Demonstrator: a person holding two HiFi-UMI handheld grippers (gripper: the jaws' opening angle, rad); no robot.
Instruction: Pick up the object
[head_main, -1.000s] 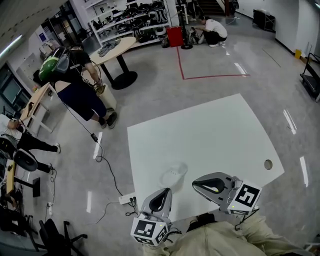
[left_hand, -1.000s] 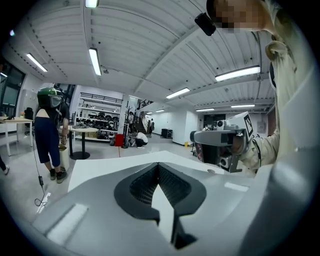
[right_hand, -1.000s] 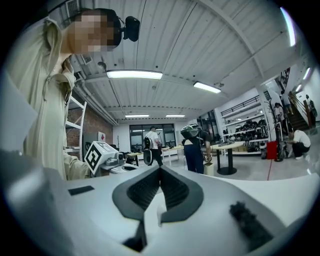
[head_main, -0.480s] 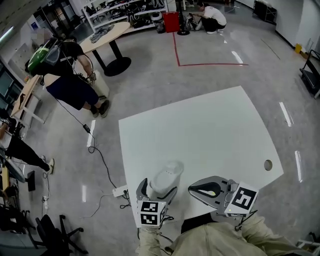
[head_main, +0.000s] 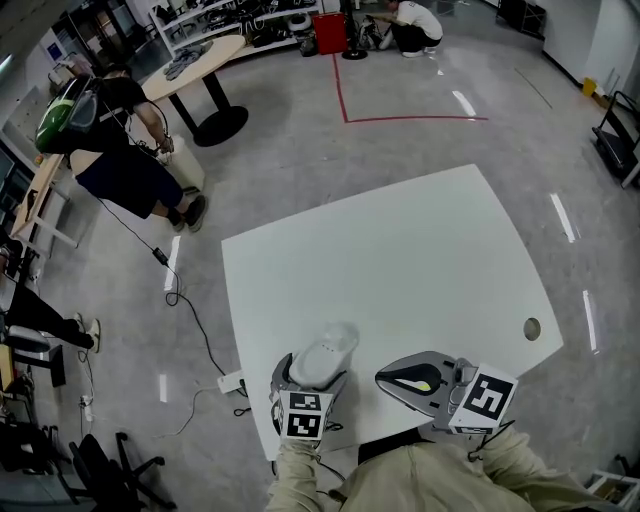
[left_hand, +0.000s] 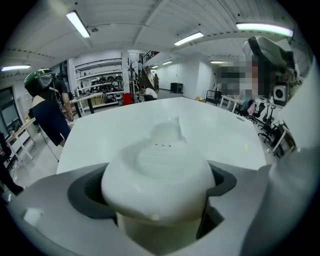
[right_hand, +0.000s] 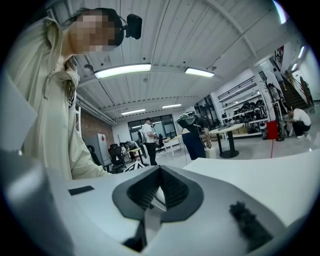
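Head view has the white object standing near the close left edge of the white table, with the left gripper around it, one jaw on each side. A second ago this gripper hung off the table's near edge with its jaws together and the object stood clear beyond it. Half a second ago it was already round the object. Its jaws have just been opening and now stand wide. In the left gripper view the object's domed white top fills the space between them, and dark pad shows free on both sides, so nothing is clamped.

The right gripper hovers over the near edge to the right of the object, apart from it and in much the same spot as before. In its own view its dark pads meet in a closed line with nothing between them.

The table and the person with the green backpack sit slightly further left in the head view than a second ago.

Print that can be made out: black-and-white square markers on the left cube and the right cube. Three tiny dots mark the object's top in the left gripper view.
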